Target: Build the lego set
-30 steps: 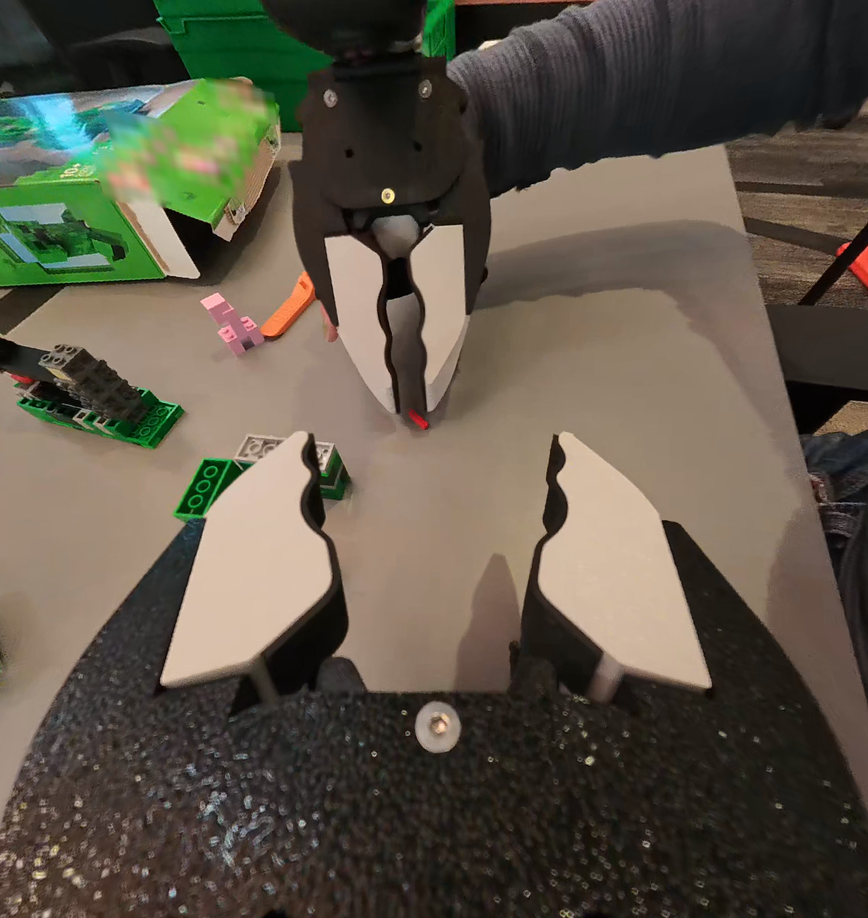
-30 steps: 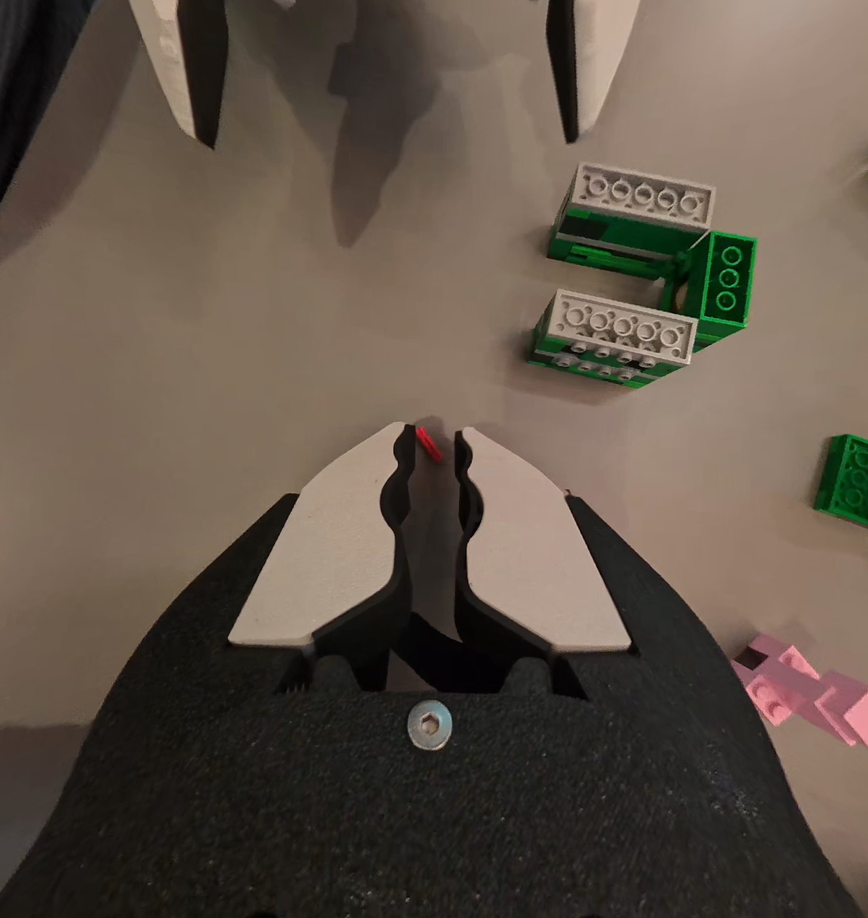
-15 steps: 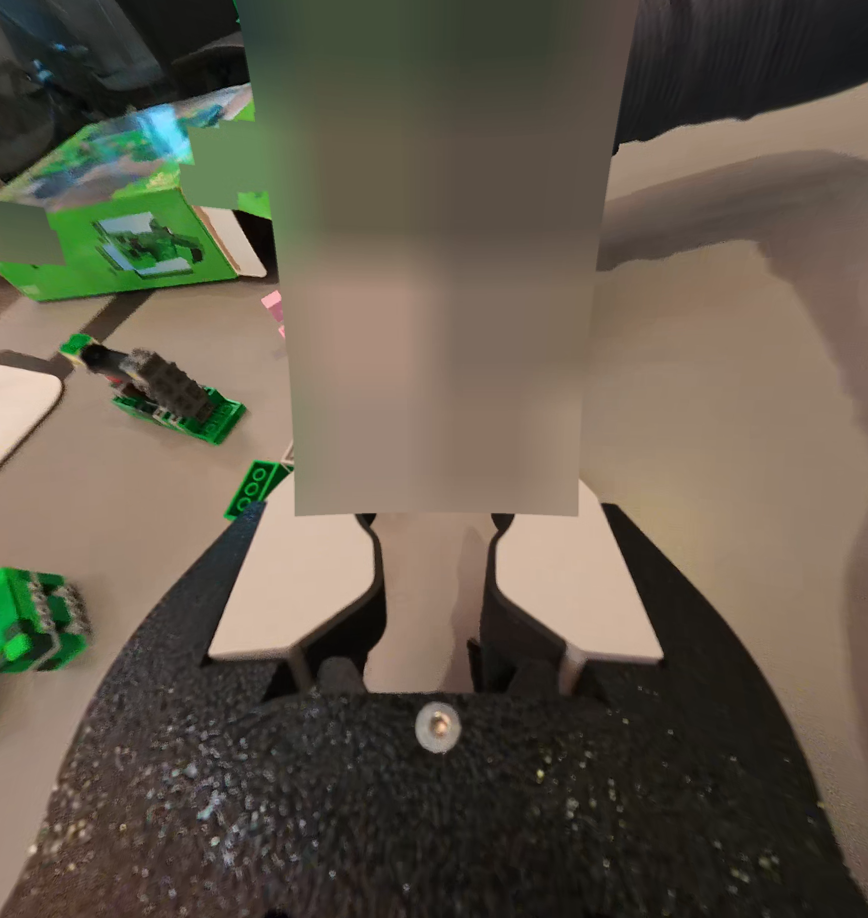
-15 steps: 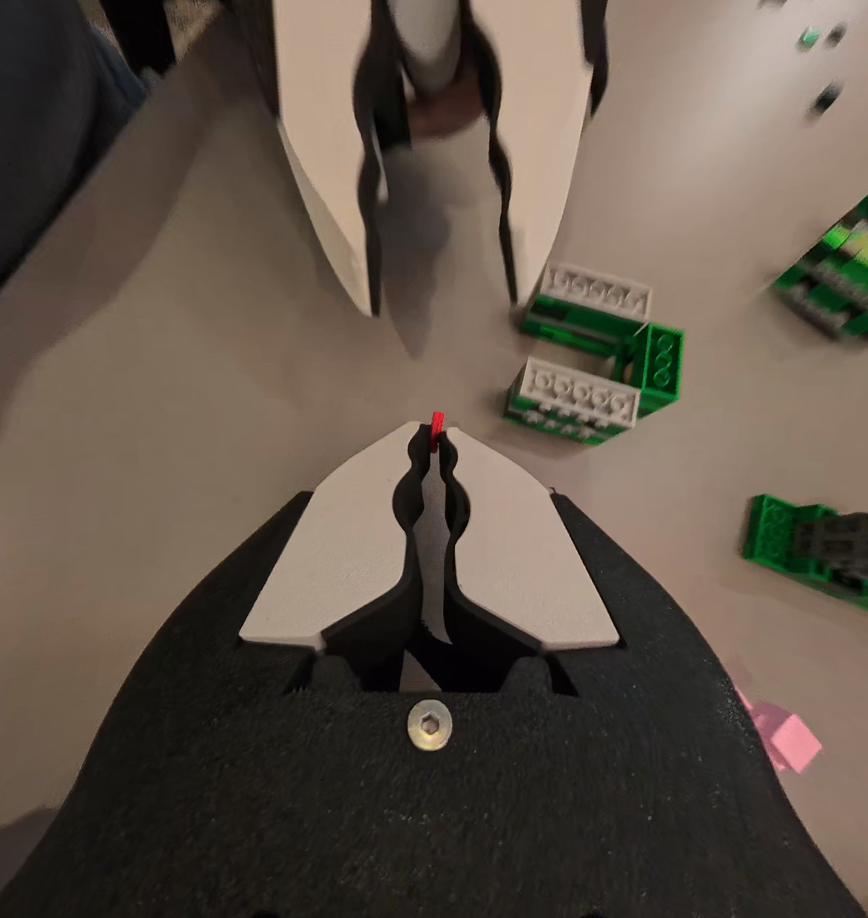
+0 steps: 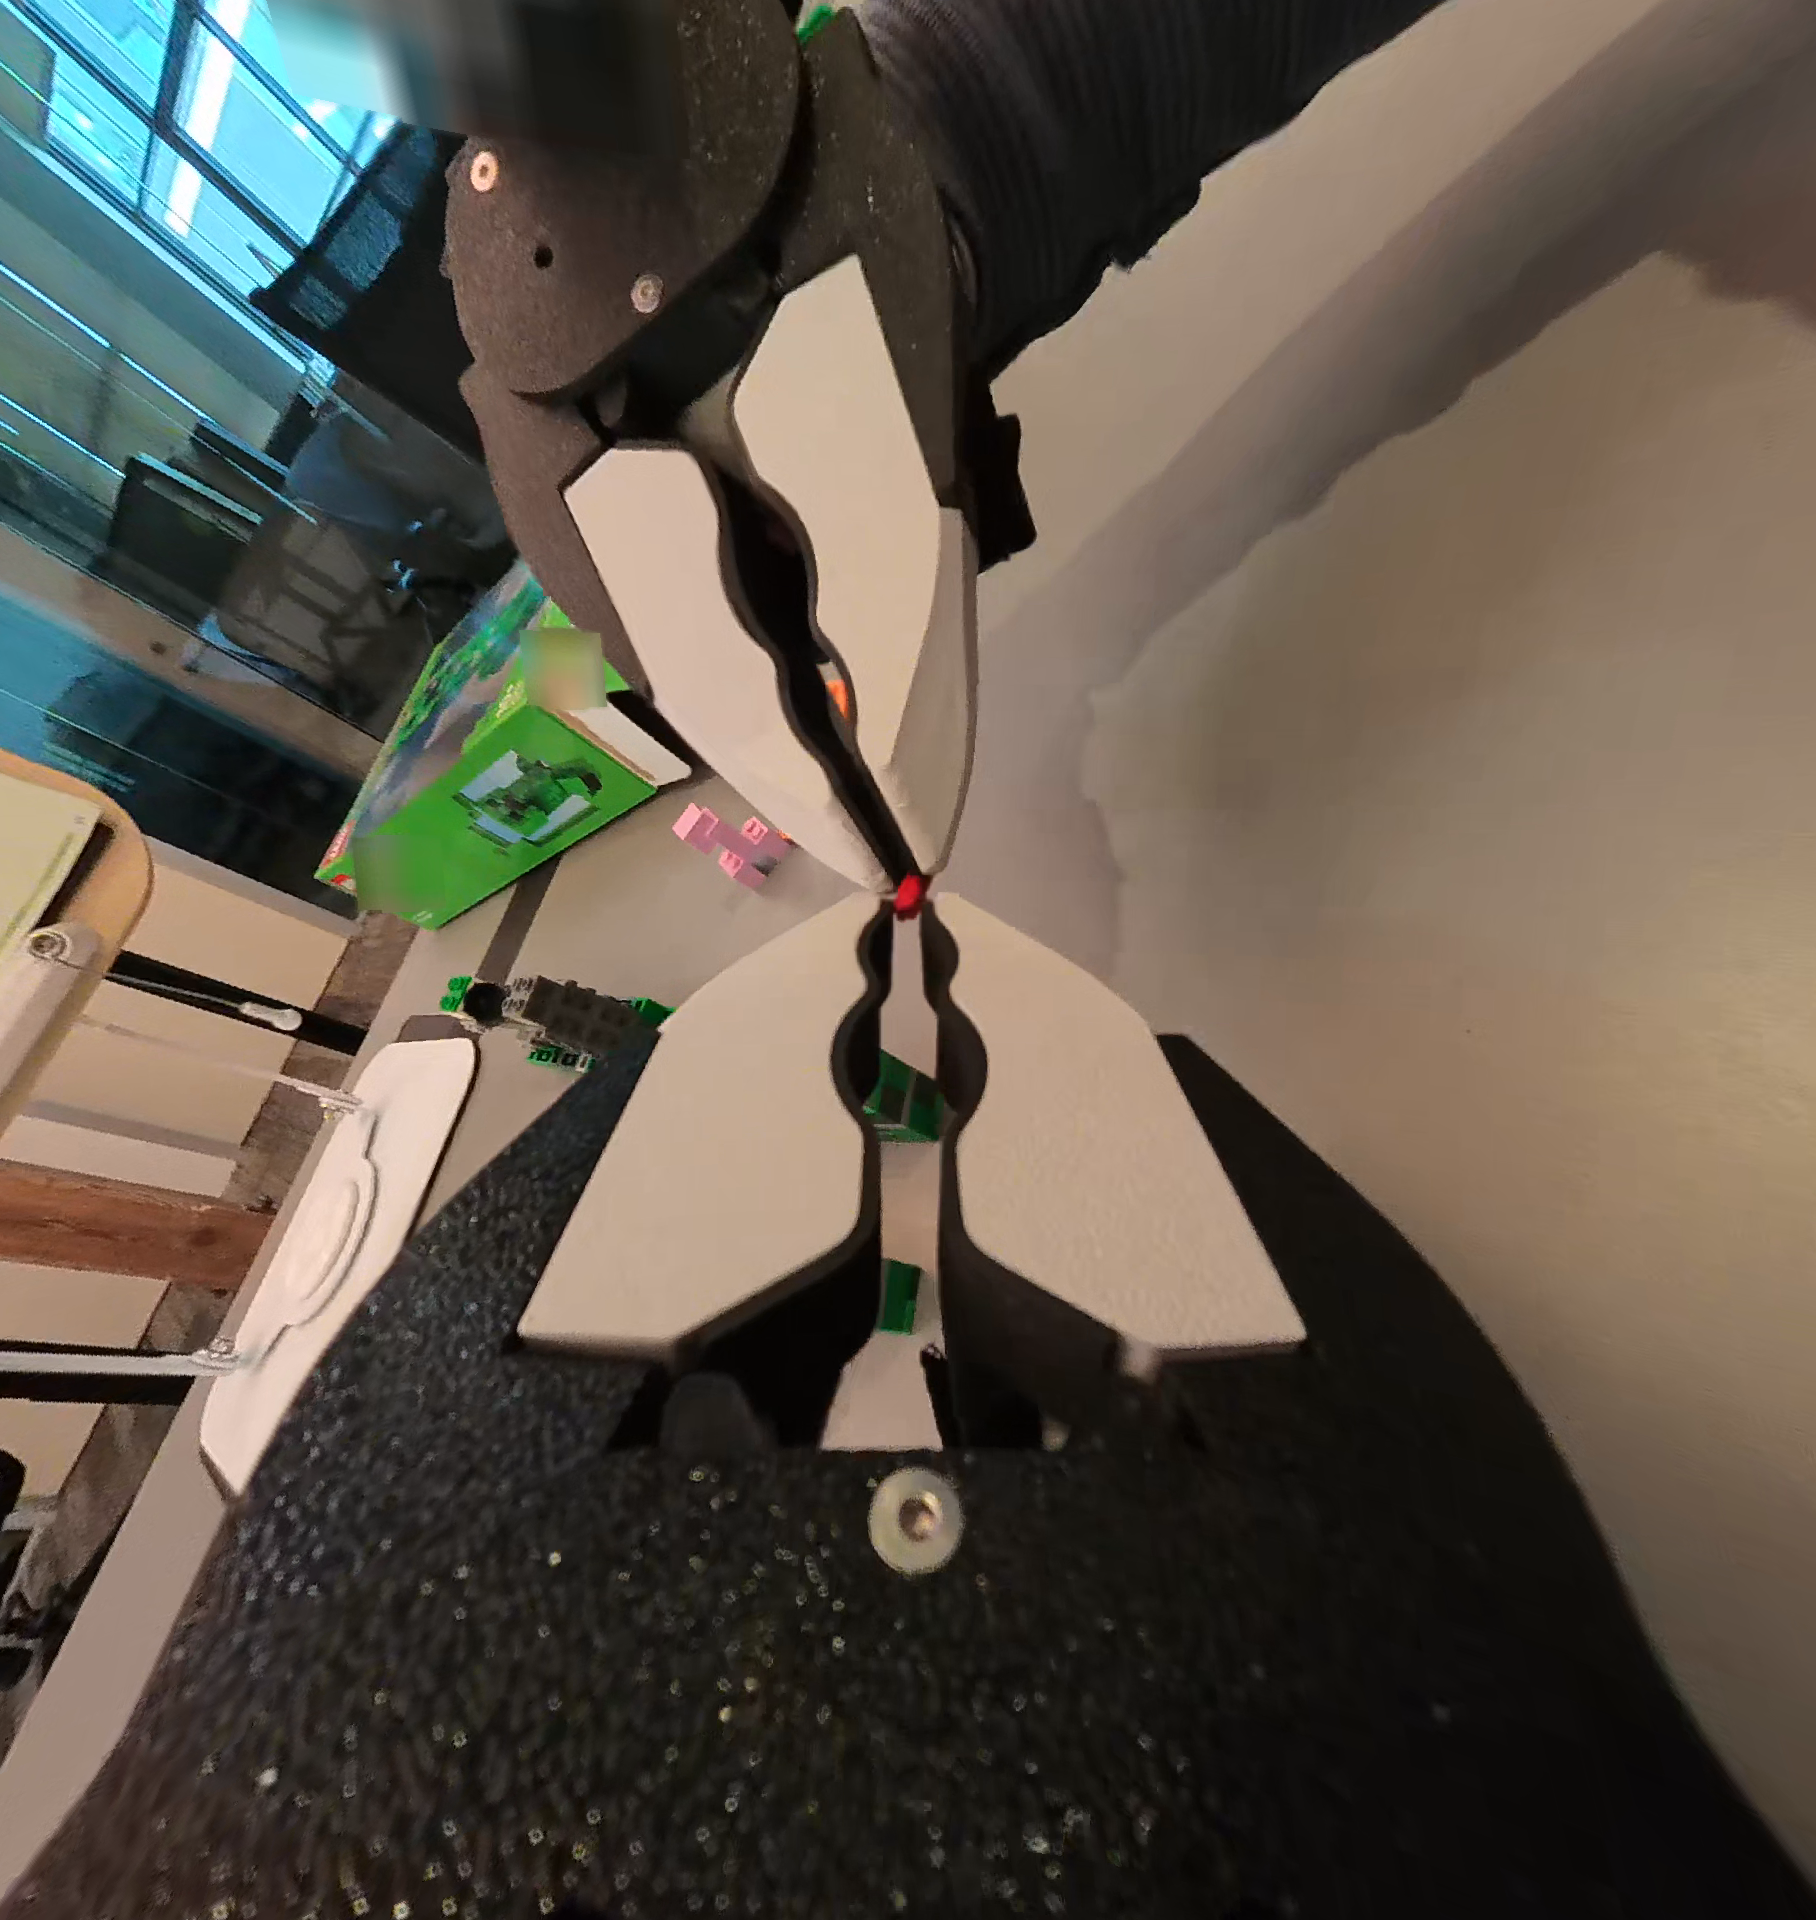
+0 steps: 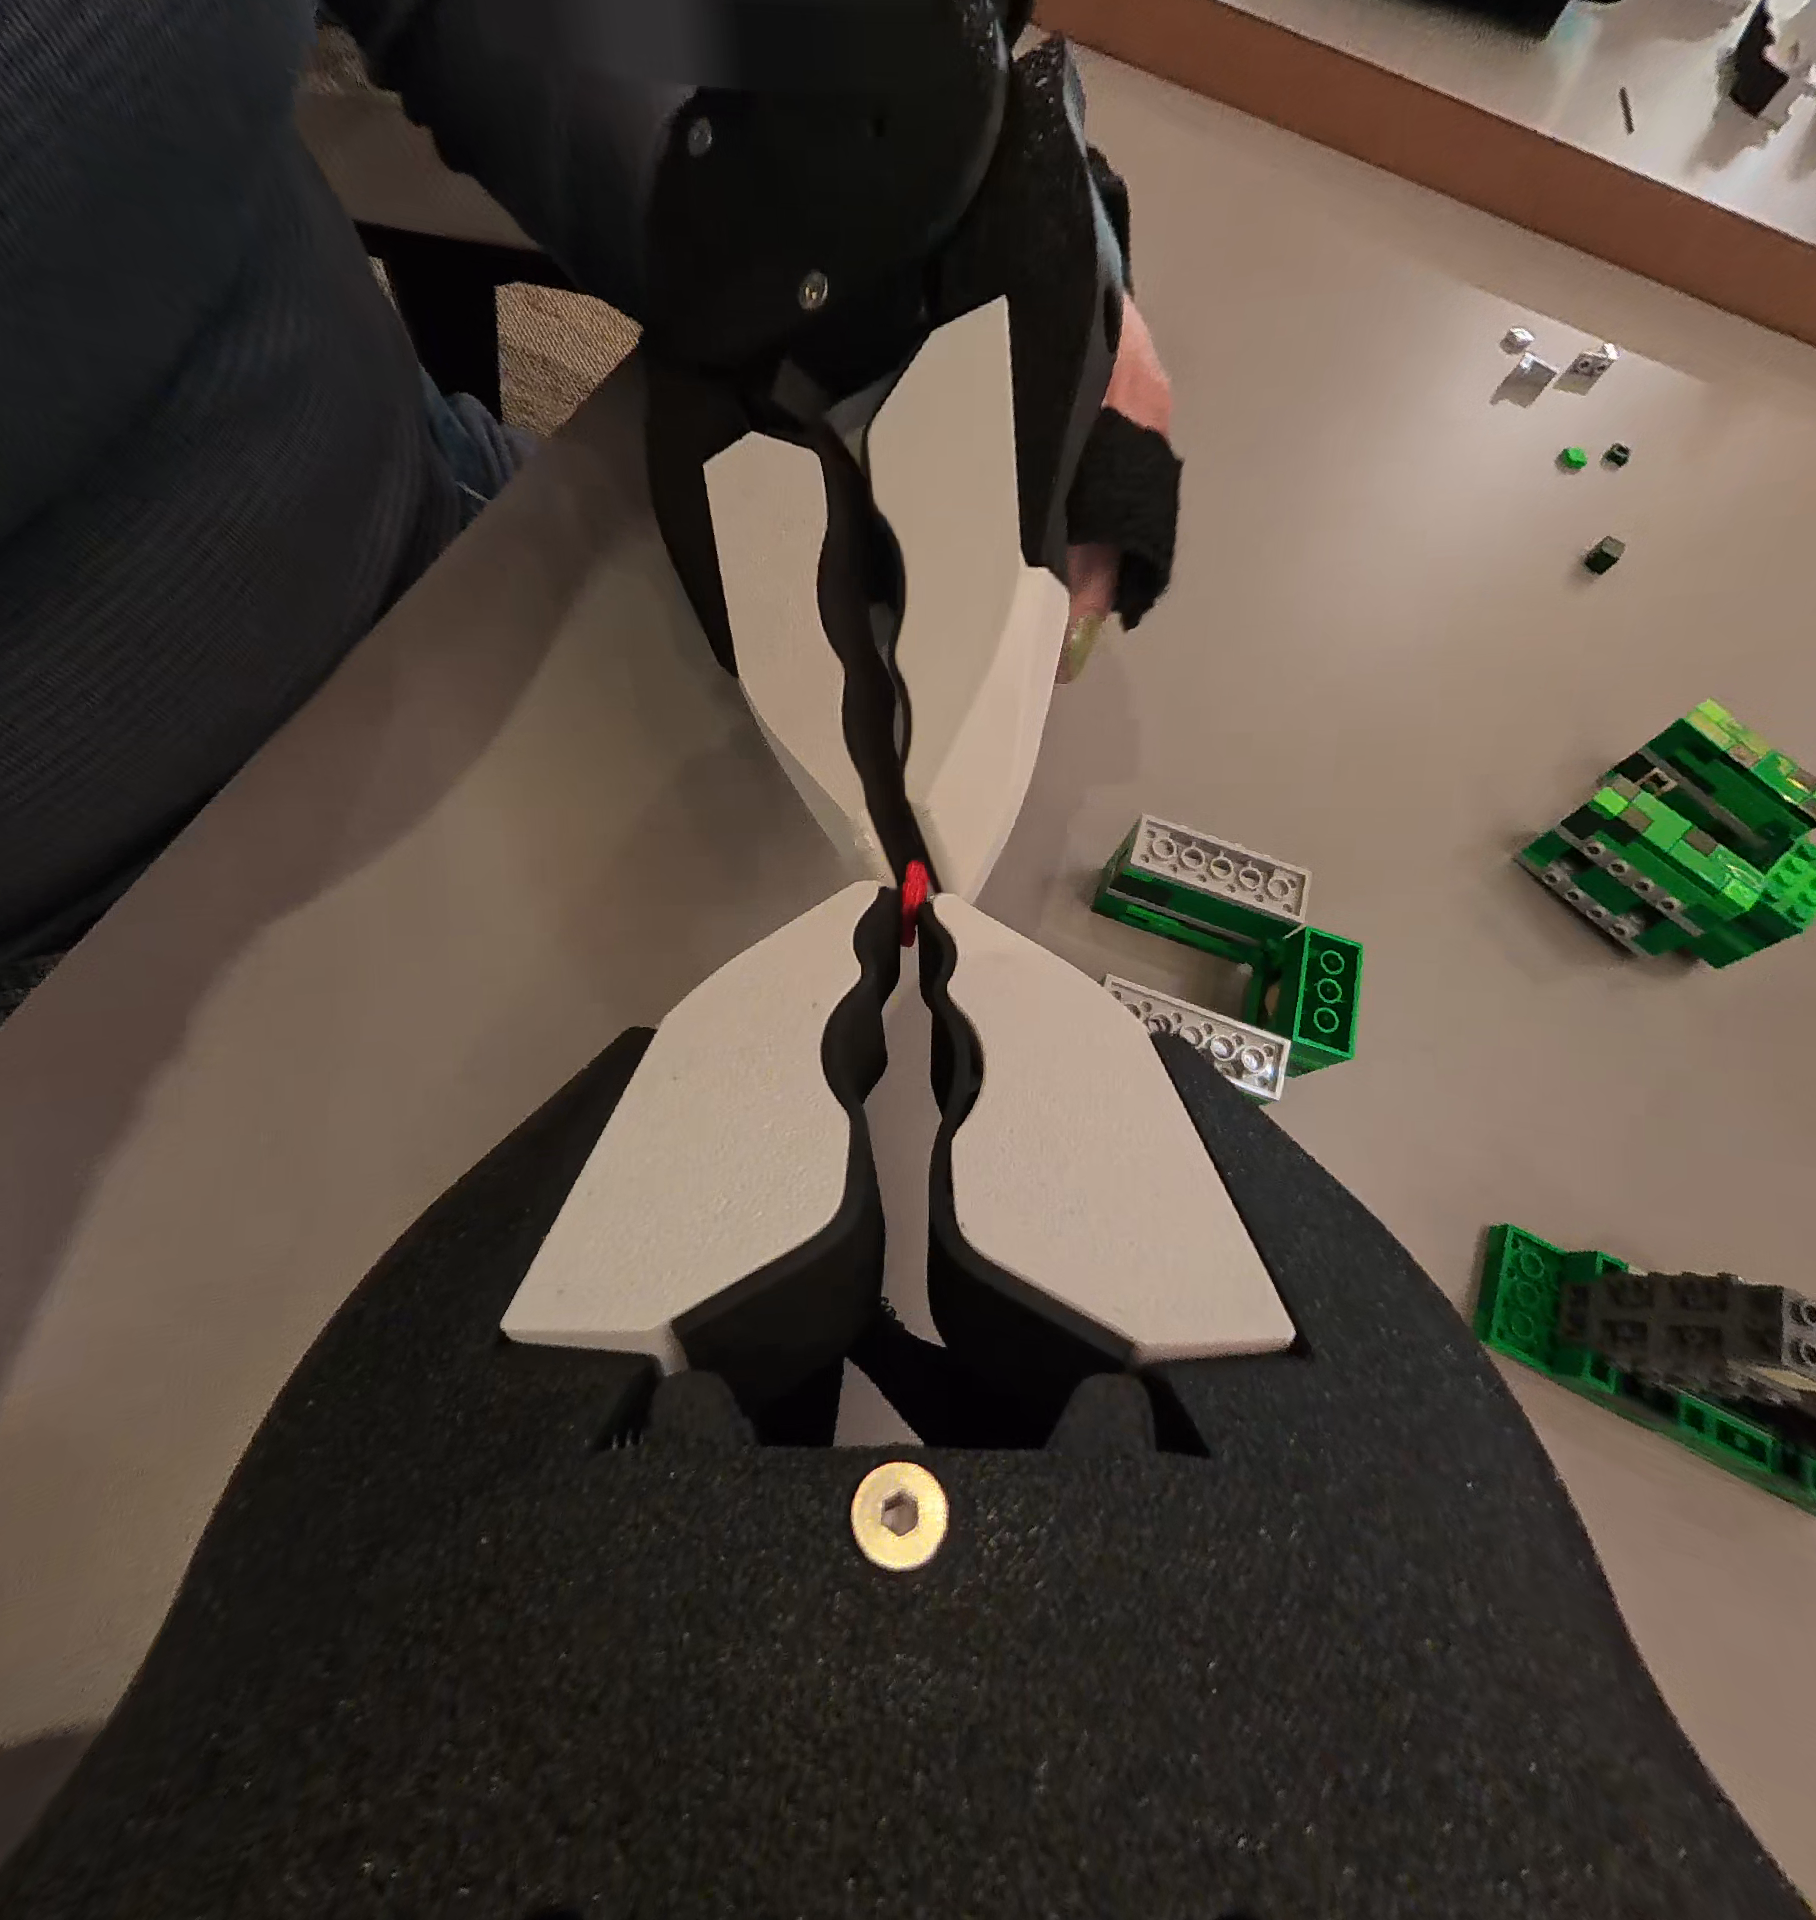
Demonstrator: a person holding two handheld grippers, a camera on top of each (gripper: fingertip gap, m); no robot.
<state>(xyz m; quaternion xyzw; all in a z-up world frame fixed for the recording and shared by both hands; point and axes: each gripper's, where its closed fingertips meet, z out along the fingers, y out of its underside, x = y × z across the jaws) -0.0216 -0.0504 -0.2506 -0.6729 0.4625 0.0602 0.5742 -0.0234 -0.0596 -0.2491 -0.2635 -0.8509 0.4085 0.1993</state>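
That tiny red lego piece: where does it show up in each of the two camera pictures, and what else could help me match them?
Left wrist view: the tiny red lego piece sits just above centre, pinched where the left gripper meets the right gripper tip to tip.
Right wrist view: the same piece is again just above centre, between the right gripper and the left gripper.
Shared landmark: the green base carrying dark grey bricks on the table.

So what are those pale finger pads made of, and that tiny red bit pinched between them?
The finger pads look like matte, slightly grainy plastic, off-white over a black backing, possibly 3D-printed; that is a guess. The red piece looks like smooth, glossy hard plastic, like the green bricks beside it. Both the right gripper and left gripper pinch it.
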